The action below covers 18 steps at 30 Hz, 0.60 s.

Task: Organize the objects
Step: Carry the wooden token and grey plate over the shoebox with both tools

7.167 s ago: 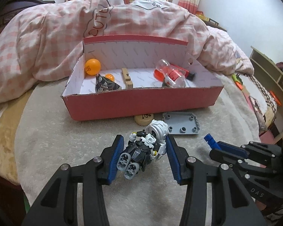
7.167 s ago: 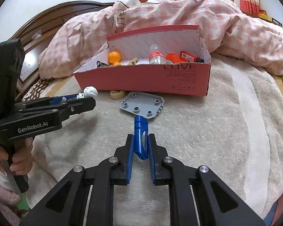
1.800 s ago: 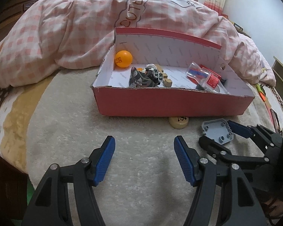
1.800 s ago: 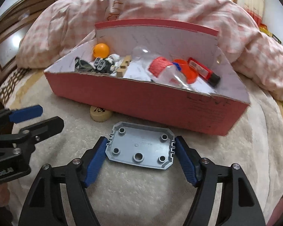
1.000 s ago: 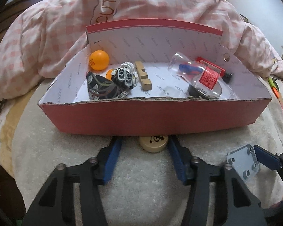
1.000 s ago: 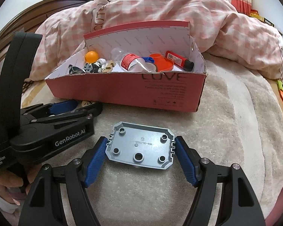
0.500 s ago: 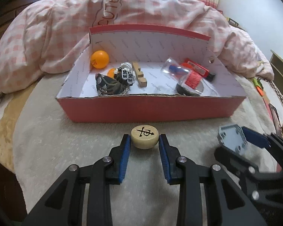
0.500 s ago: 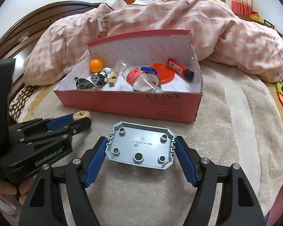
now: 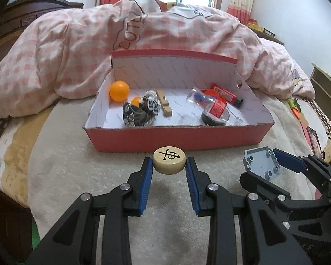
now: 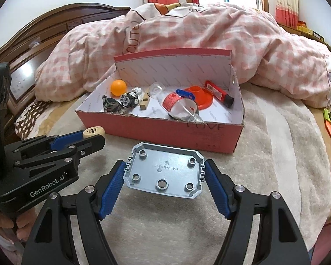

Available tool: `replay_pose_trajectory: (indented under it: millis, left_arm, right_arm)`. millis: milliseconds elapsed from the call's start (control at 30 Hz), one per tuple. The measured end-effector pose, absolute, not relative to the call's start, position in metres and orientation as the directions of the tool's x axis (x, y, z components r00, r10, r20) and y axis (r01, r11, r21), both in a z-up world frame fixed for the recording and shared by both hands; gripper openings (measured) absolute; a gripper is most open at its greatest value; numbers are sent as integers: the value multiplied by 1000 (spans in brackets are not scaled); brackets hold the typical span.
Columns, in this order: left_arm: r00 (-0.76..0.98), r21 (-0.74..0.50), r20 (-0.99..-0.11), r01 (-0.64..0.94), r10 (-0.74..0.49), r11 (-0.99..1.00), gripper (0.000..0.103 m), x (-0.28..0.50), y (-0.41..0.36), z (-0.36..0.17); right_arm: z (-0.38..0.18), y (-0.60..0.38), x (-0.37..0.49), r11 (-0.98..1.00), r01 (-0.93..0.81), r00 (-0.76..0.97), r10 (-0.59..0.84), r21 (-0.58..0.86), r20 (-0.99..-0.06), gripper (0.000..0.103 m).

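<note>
L gripper (image 9: 169, 169) clamped narrow, R gripper (image 10: 164, 173) clamped wide; both tilted down.

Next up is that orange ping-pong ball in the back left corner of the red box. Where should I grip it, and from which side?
Grip the orange ball across its widest middle, coming down from above. It sits in the corner of the red box, apparently close against the left wall and near the tall back wall, so a level approach looks blocked. Being round, it will probably slip from an off-centre pinch.

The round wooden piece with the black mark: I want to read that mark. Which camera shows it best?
The left wrist view: the round wooden piece sits centred between the left claw's blue pads, marked top facing the lens. The right wrist view shows it small and side-on at the left edge, its mark foreshortened.
</note>
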<state>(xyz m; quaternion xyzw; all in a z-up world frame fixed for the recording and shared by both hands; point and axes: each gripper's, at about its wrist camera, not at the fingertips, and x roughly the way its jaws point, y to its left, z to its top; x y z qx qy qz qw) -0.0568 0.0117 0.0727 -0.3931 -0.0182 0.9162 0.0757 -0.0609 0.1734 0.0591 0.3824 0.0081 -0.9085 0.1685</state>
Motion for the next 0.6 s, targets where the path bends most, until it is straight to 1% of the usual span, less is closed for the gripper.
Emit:
replay_pose_trajectory:
  millis: [600]
  left_arm:
    - [-716, -82, -683, -118, 142, -990, 30, -64, 5, 94]
  right_arm:
    - [83, 163, -71, -939, 332, -688, -305, 88, -659, 73]
